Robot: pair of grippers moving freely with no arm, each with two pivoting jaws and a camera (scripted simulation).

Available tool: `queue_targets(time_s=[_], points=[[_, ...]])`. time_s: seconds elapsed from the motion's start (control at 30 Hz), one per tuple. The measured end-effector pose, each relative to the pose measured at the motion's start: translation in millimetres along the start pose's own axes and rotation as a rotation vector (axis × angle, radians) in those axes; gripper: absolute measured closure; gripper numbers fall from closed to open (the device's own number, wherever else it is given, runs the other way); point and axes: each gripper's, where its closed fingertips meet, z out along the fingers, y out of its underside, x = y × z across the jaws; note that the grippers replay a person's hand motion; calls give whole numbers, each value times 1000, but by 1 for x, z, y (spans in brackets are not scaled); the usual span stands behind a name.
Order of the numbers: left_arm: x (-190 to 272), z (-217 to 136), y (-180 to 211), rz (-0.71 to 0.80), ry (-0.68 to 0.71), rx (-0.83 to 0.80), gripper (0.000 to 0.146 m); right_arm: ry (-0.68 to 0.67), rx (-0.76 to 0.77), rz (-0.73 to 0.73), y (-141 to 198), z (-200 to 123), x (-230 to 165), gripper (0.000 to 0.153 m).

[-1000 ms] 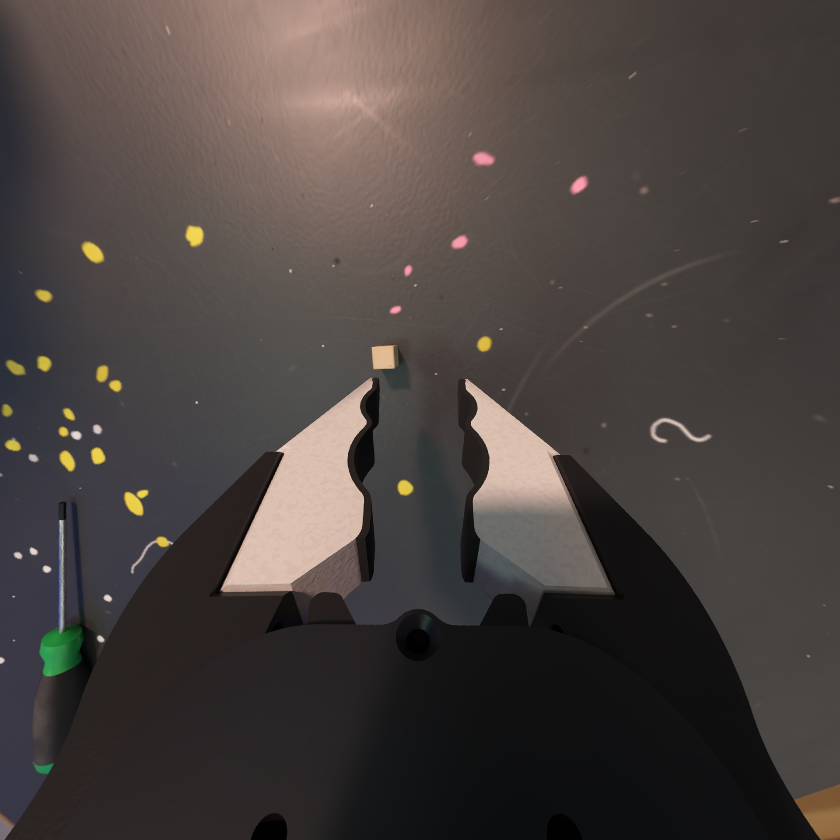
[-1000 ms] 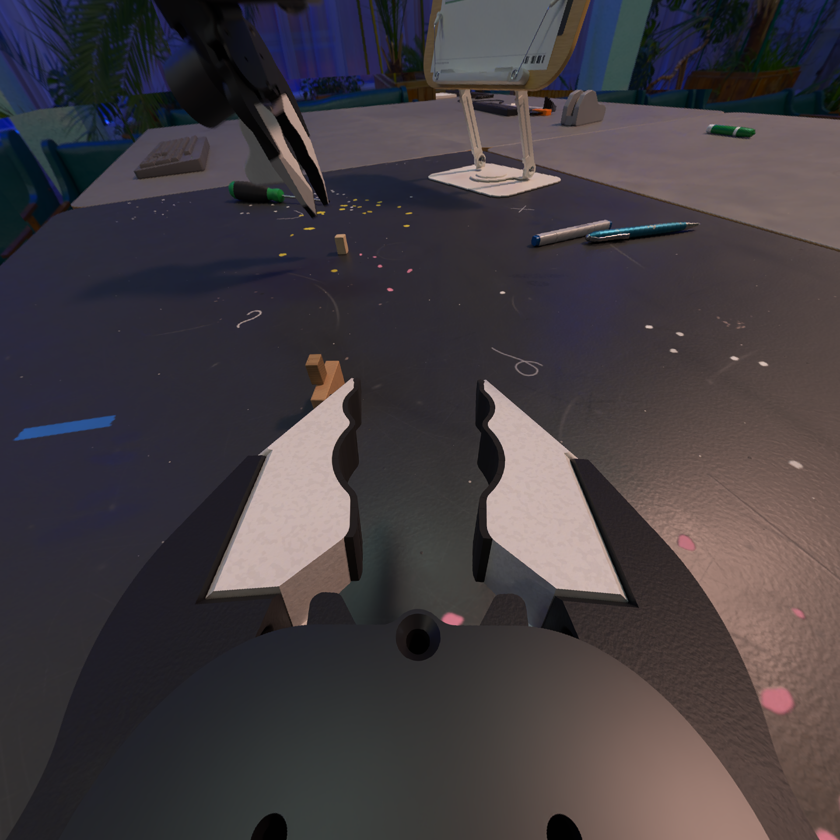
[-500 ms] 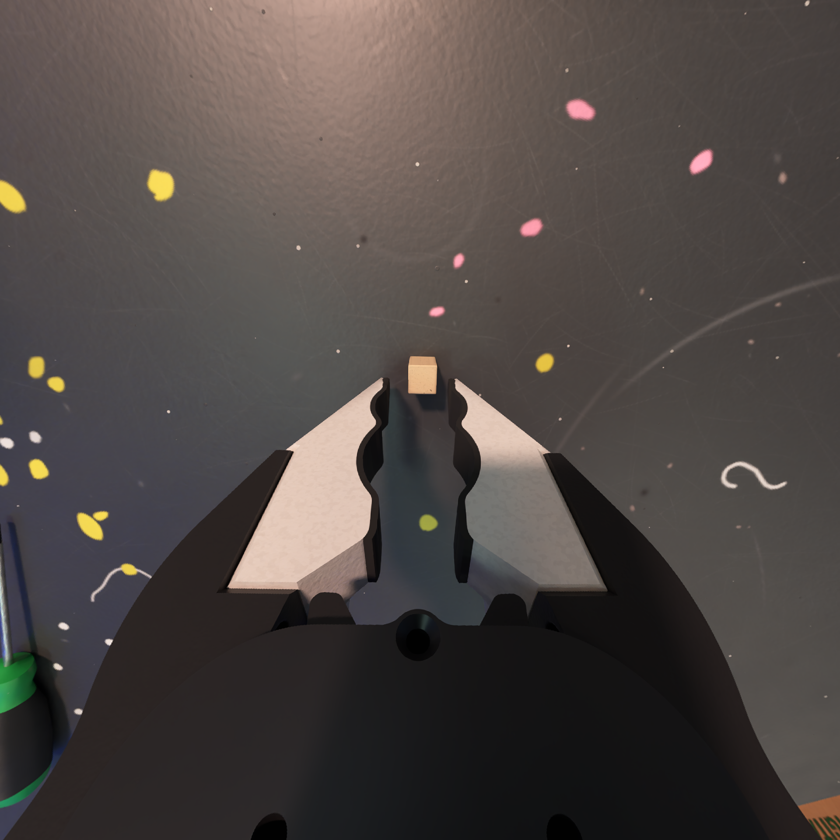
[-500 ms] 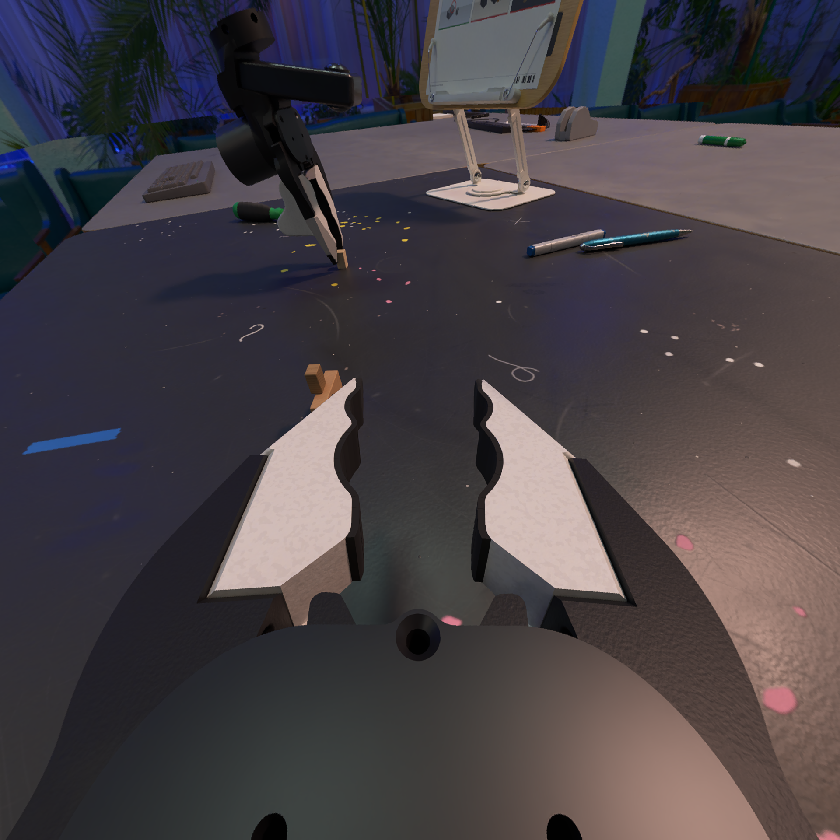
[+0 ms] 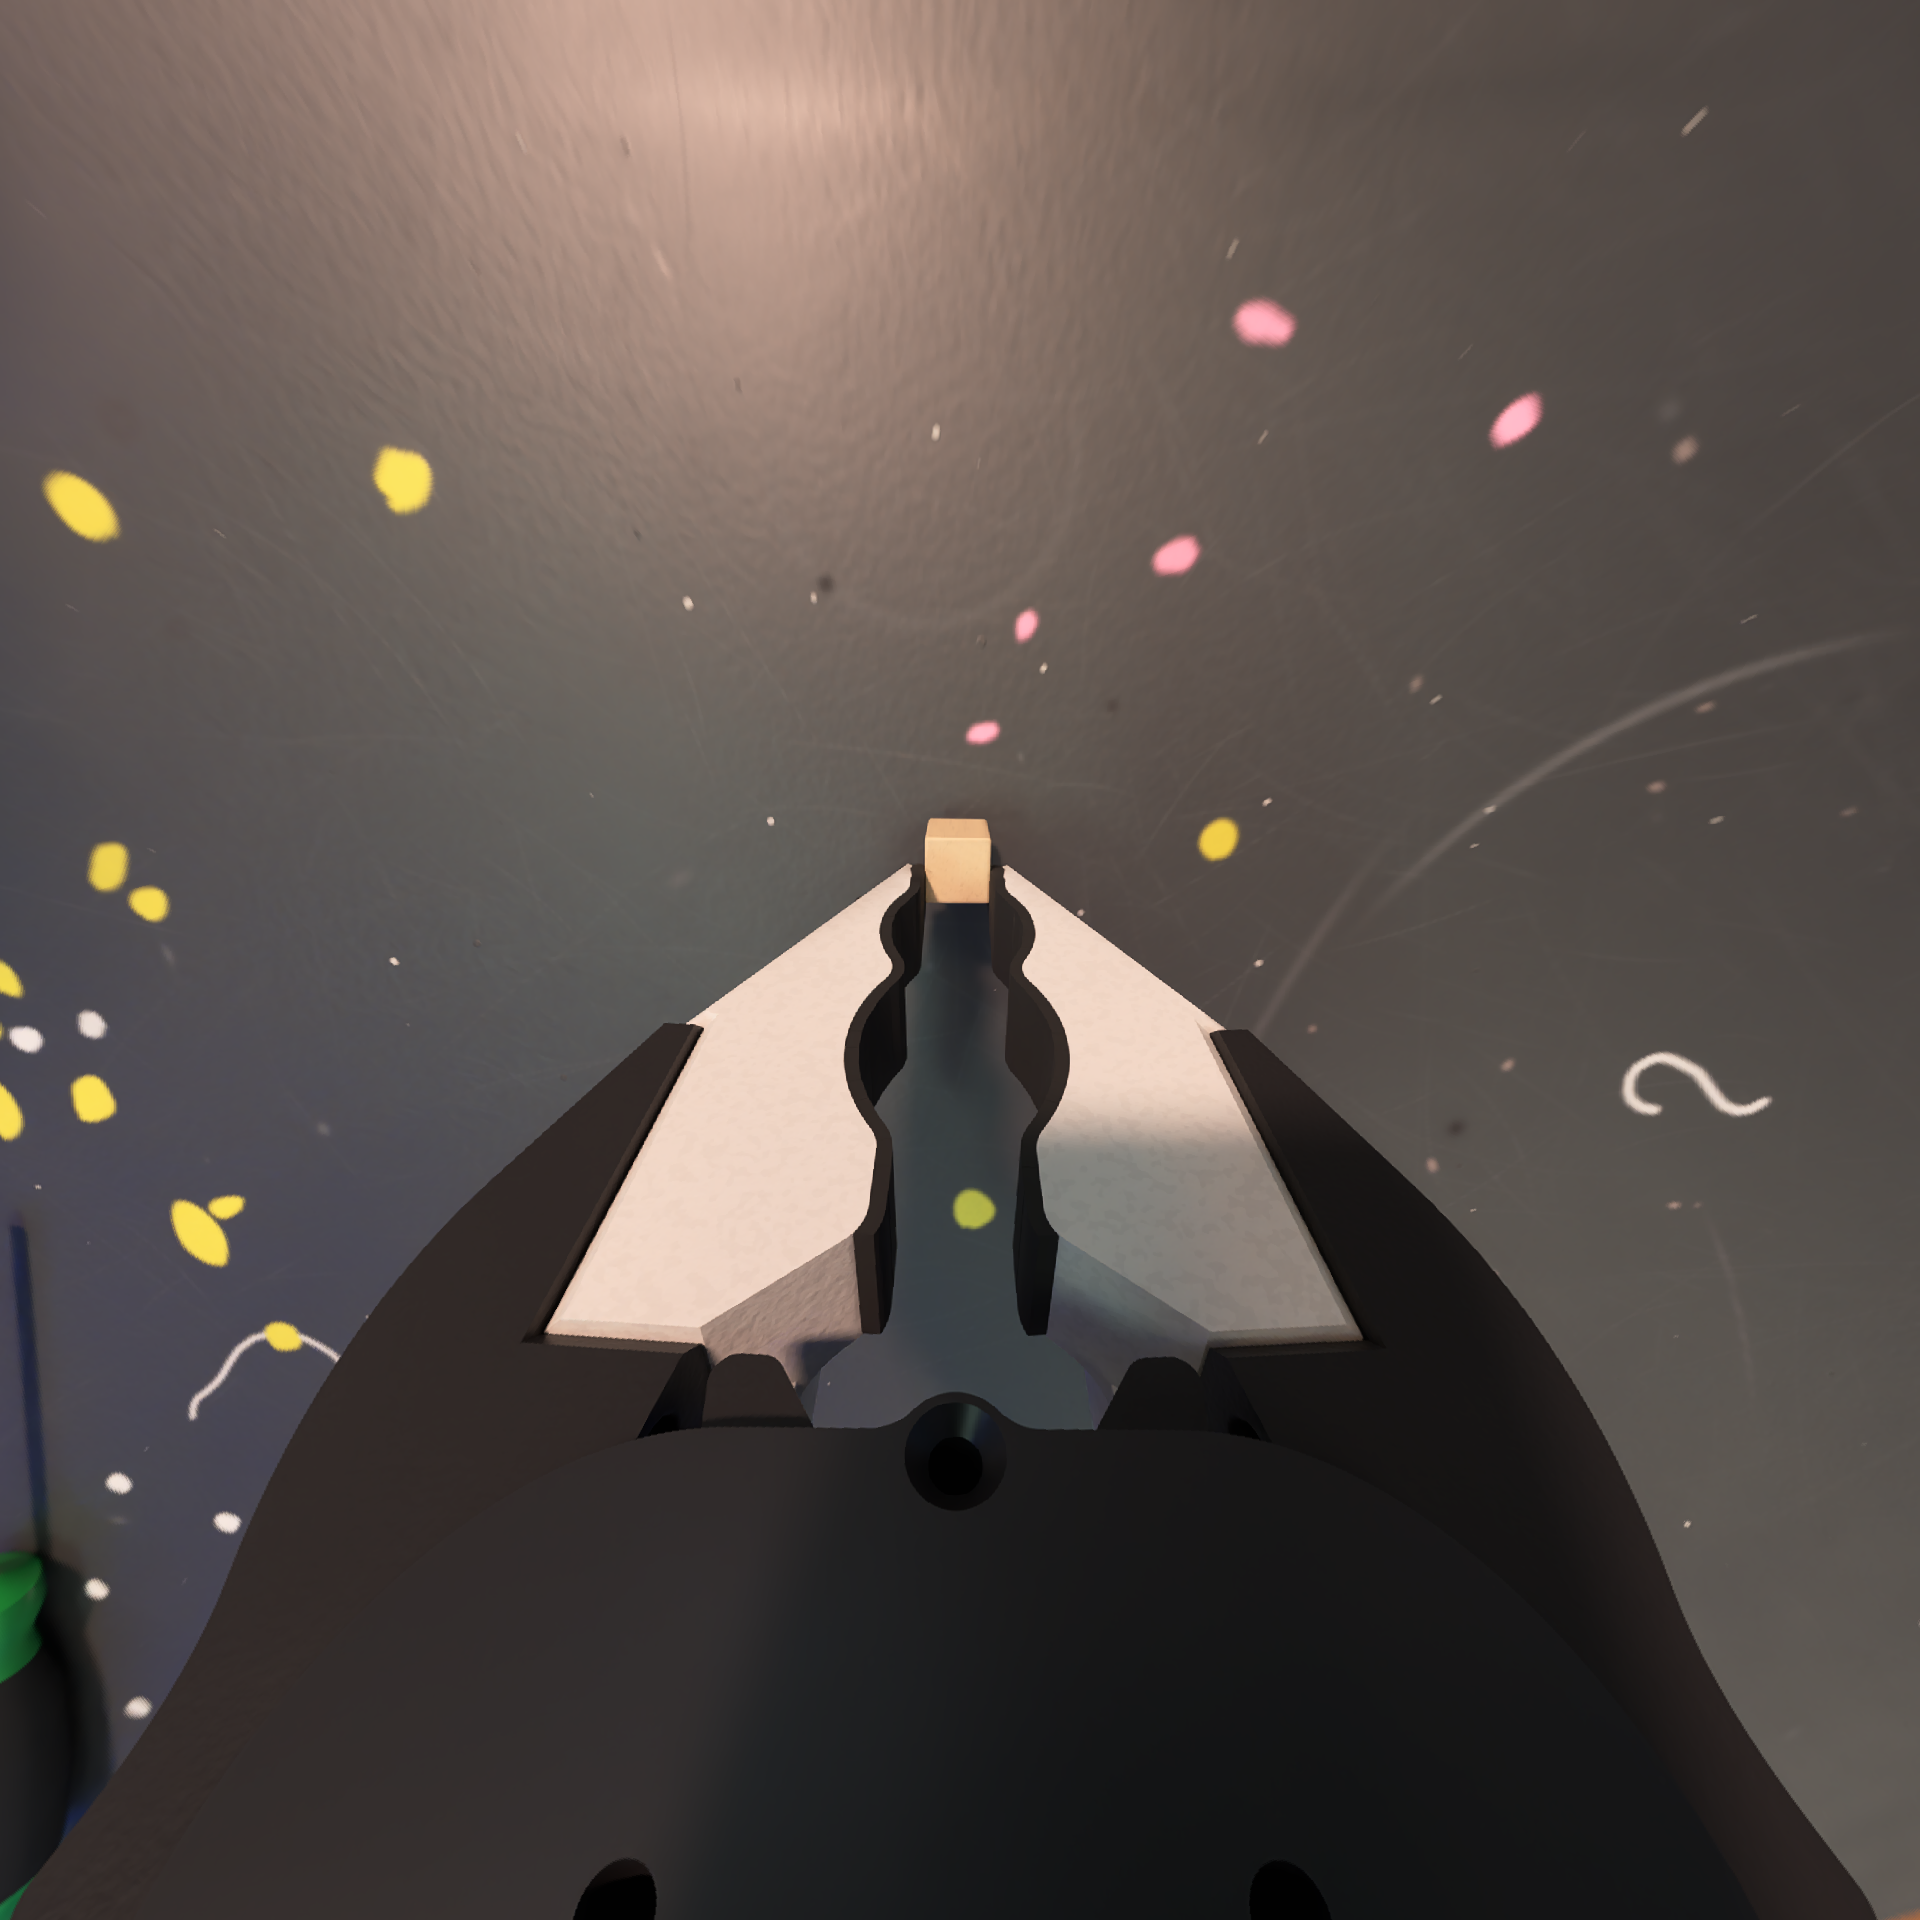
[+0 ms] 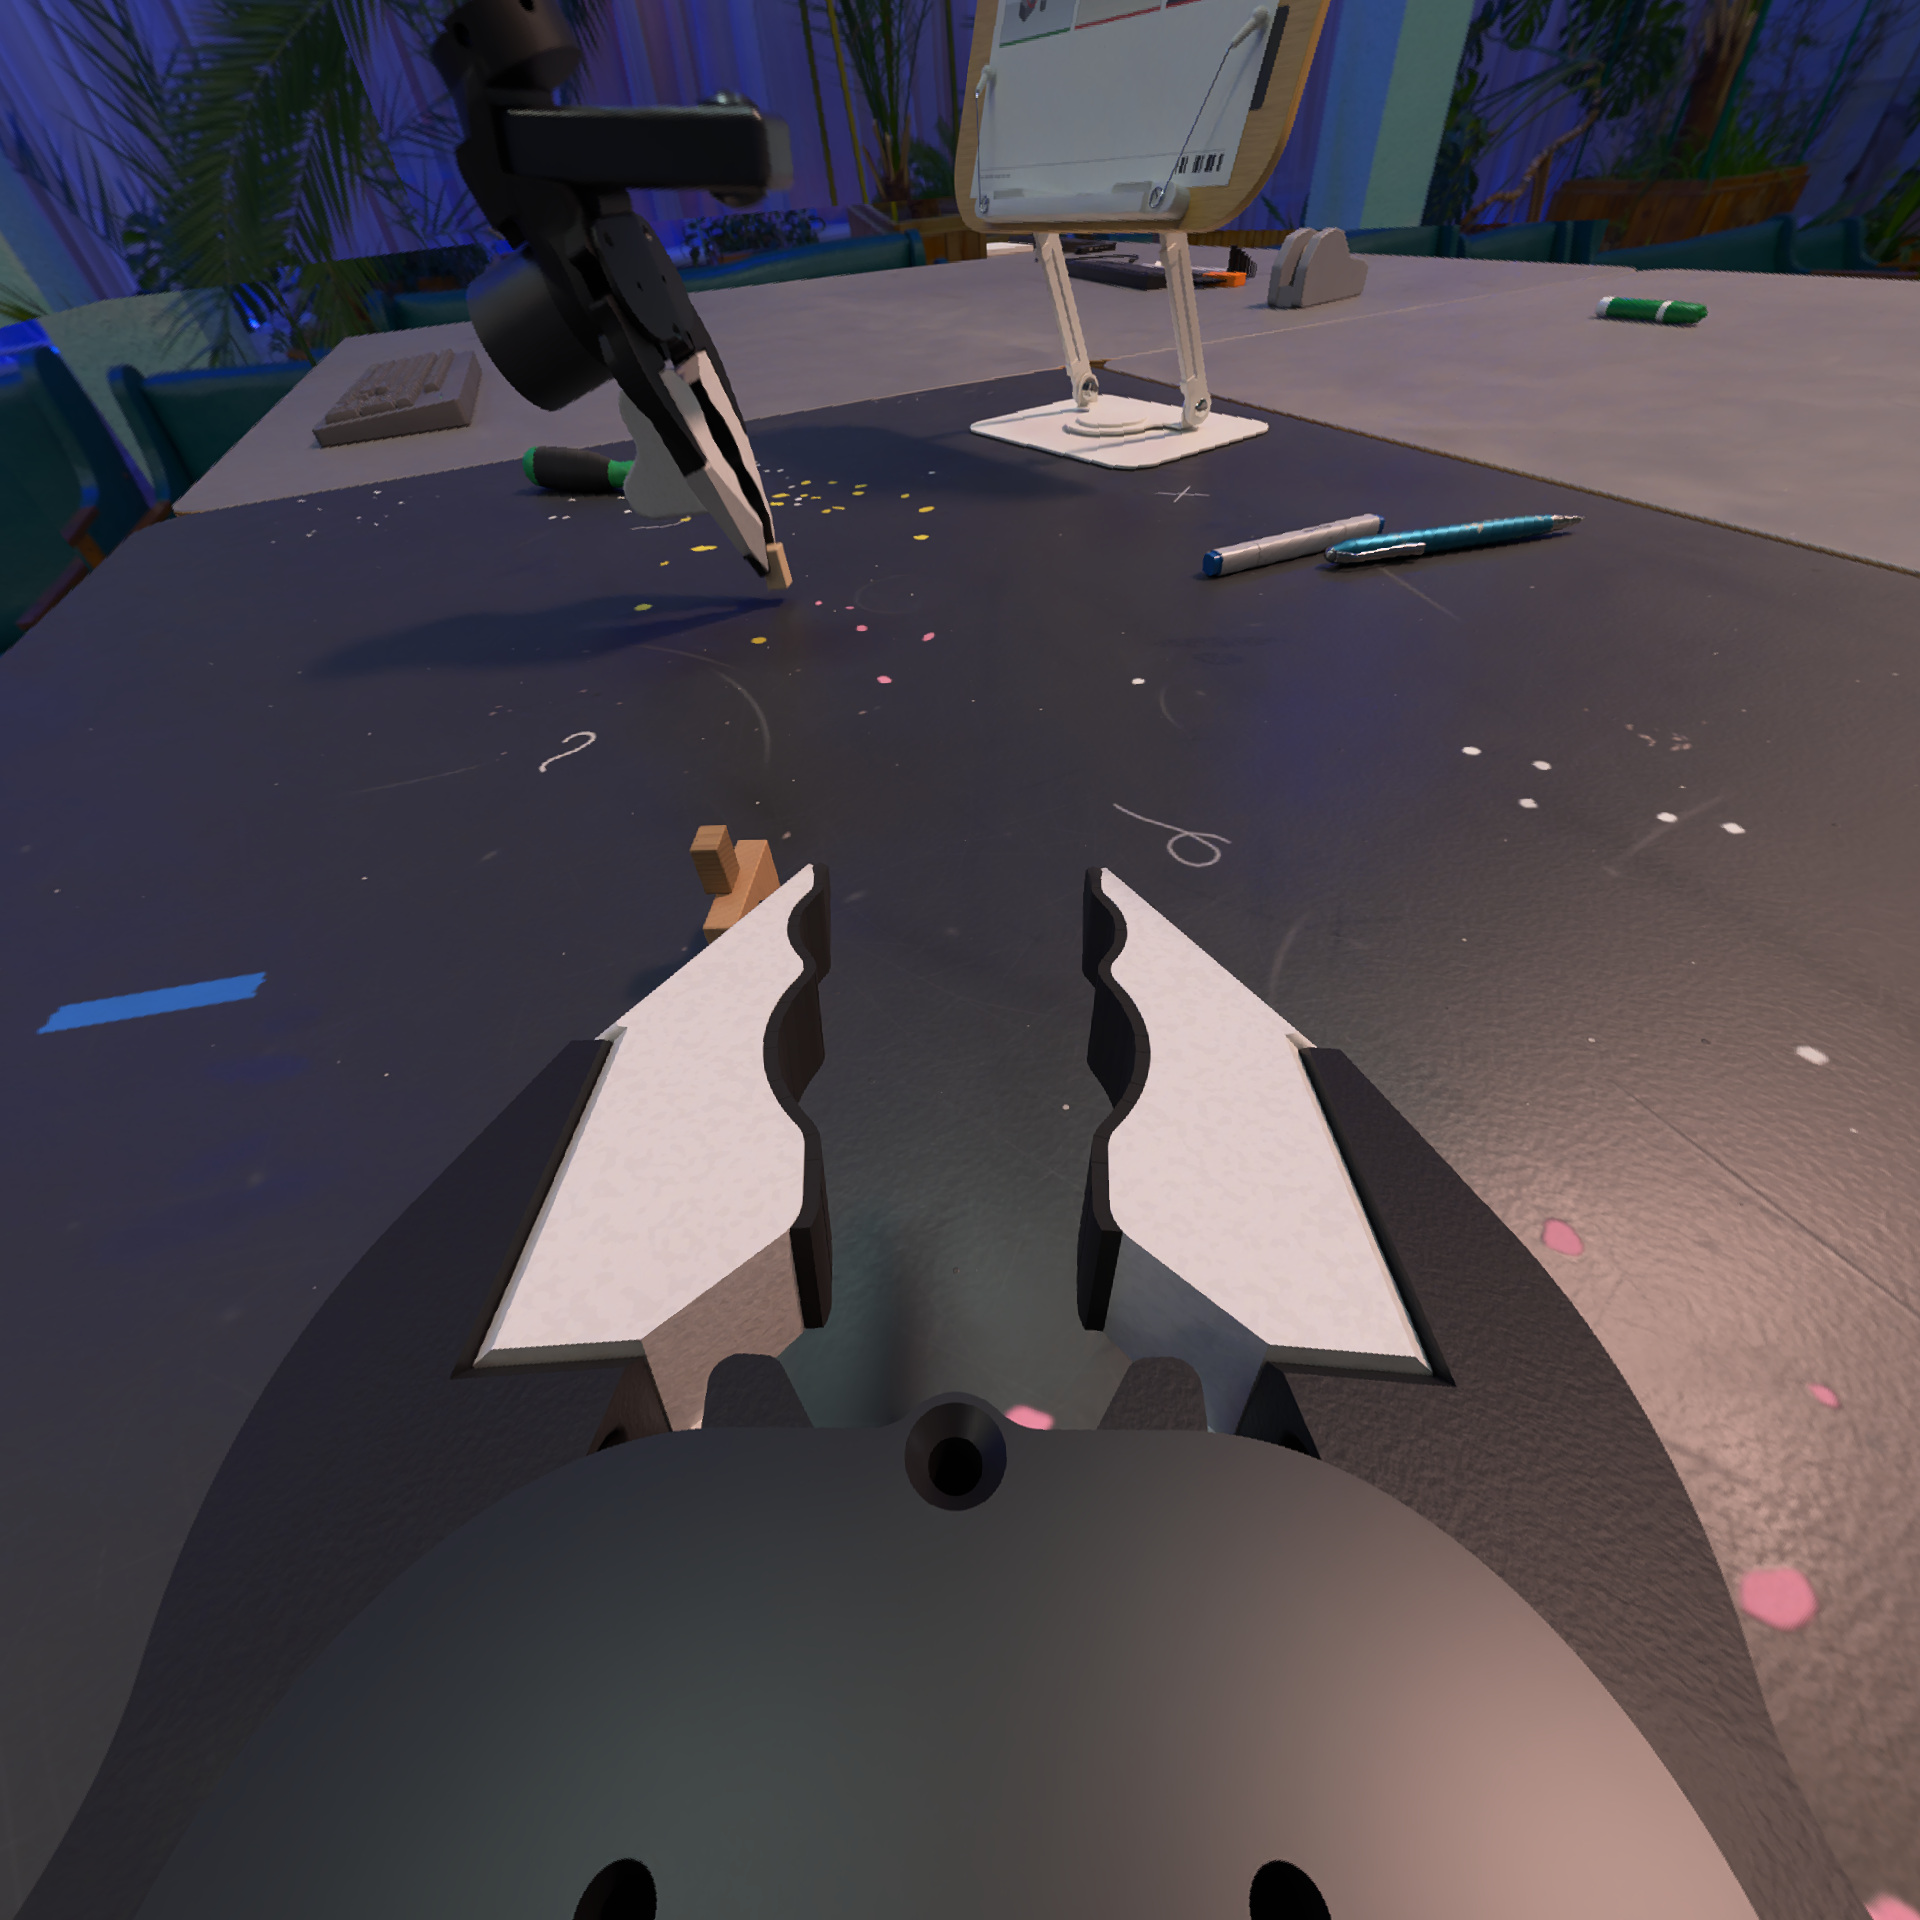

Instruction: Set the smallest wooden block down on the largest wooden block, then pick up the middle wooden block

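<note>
Table (image 6: 1558, 935), dark and paint-flecked, holds everything. Left gripper (image 6: 774, 566) hangs at far left, tilted down, jaws clamped on smallest wooden block (image 5: 957, 860), pale cube pinched at the very tips, just above the surface w/ shadow beneath. Right gripper (image 6: 956, 883) sits near, jaws apart, holding nothing. Two darker wooden blocks (image 6: 732, 883) stand touching just beside its left fingertip (image 6: 800, 894), partly hidden by it; which is largest I can't tell. So the carry runs from far left toward the right gripper, well apart. Cube has no clear long axis. Right gripper is nearer the pair; left has the cube.
</note>
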Motion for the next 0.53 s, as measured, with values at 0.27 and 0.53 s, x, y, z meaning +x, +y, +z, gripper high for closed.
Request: queue_targets(time_s=[0.27, 0.53], points=[[62, -87, -61, 58, 233, 665, 135, -5, -10, -6, 1, 1, -1, 104], [178, -150, -71, 103, 789, 1054, 135, -19, -8, -46, 1, 1, -7, 104]])
